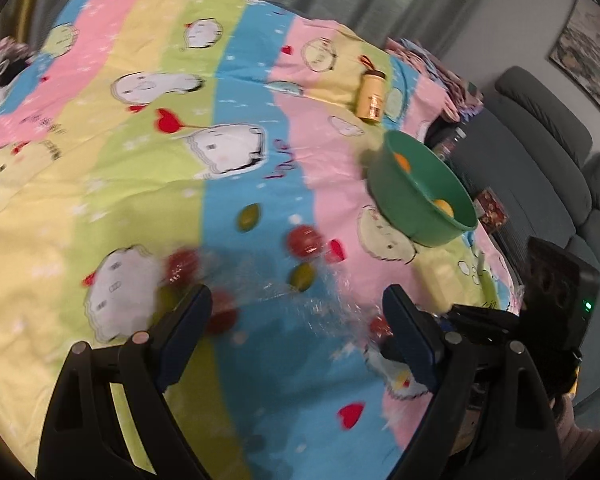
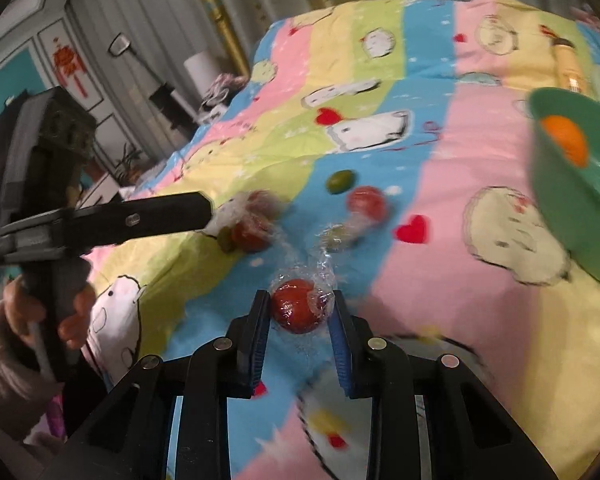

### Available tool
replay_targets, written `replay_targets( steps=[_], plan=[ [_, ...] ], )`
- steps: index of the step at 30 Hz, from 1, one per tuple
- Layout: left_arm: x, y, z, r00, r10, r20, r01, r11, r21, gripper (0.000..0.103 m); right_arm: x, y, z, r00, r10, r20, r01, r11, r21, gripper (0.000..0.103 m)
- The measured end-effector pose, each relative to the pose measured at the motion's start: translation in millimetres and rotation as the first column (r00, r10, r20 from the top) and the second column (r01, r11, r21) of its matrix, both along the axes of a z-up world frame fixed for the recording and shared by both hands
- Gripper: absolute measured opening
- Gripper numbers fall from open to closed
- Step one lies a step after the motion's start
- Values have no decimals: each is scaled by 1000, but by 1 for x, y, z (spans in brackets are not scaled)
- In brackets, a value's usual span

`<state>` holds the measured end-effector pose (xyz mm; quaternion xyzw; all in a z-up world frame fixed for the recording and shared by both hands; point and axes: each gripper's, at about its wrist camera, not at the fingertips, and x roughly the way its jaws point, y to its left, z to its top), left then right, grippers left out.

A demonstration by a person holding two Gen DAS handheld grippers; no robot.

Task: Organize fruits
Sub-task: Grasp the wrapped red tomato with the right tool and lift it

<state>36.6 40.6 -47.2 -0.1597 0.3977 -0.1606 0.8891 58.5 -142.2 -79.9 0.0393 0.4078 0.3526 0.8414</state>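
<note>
Small fruits wrapped in clear film lie on a striped cartoon cloth (image 1: 100,200). My right gripper (image 2: 298,308) is shut on a red fruit (image 2: 296,310), with a pad on each side of it. My left gripper (image 1: 298,300) stands open above the crinkled film (image 1: 284,300), with nothing between its pads. Around it lie red fruits (image 1: 304,240) and two green ones (image 1: 247,217). A green bowl (image 1: 416,216) at the right holds orange fruits (image 1: 402,162). In the right wrist view the bowl (image 2: 572,208) shows an orange fruit (image 2: 566,138), and the left gripper's finger (image 2: 160,212) reaches a red fruit (image 2: 252,232).
A yellow bottle (image 1: 371,98) lies on the cloth beyond the bowl. A grey sofa (image 1: 560,152) runs along the right edge. In the right wrist view a hand (image 2: 24,320) holds the left gripper, with cabinets and a lamp behind.
</note>
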Motion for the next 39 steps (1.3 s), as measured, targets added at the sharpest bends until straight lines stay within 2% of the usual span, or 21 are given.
replay_targets(
  steps=[6, 11, 14, 20, 21, 27, 33, 39],
  plan=[
    [33, -33, -3, 1000, -26, -8, 26, 998, 48, 85, 0, -35, 3, 996, -89, 11, 90, 996, -2, 31],
    [59, -52, -13, 999, -34, -36, 38, 995, 94, 83, -4, -65, 10, 991, -132, 15, 130, 988, 87, 31],
    [72, -58, -21, 998, -24, -64, 31, 993, 112, 80, -5, -81, 16, 984, -175, 31, 172, 981, 94, 31],
    [86, -61, -37, 994, 3, -107, 9, 993, 117, 63, -5, -106, 18, 973, -229, 30, 224, 967, 119, 31],
    [86, -61, -39, 994, 6, -114, 7, 993, 117, 54, -5, -107, 17, 973, -231, 26, 226, 966, 123, 31],
    [86, -56, -45, 993, 27, -118, -11, 991, 134, 34, -5, -102, 10, 977, -211, 11, 207, 969, 137, 31],
    [80, -46, -43, 993, 56, -108, -44, 993, 110, 33, -2, -92, 8, 982, -187, 7, 184, 972, 147, 31],
    [61, -37, -19, 996, 80, -34, -75, 990, 118, 33, -5, -91, 16, 980, -195, 33, 188, 968, 165, 31]
  ],
)
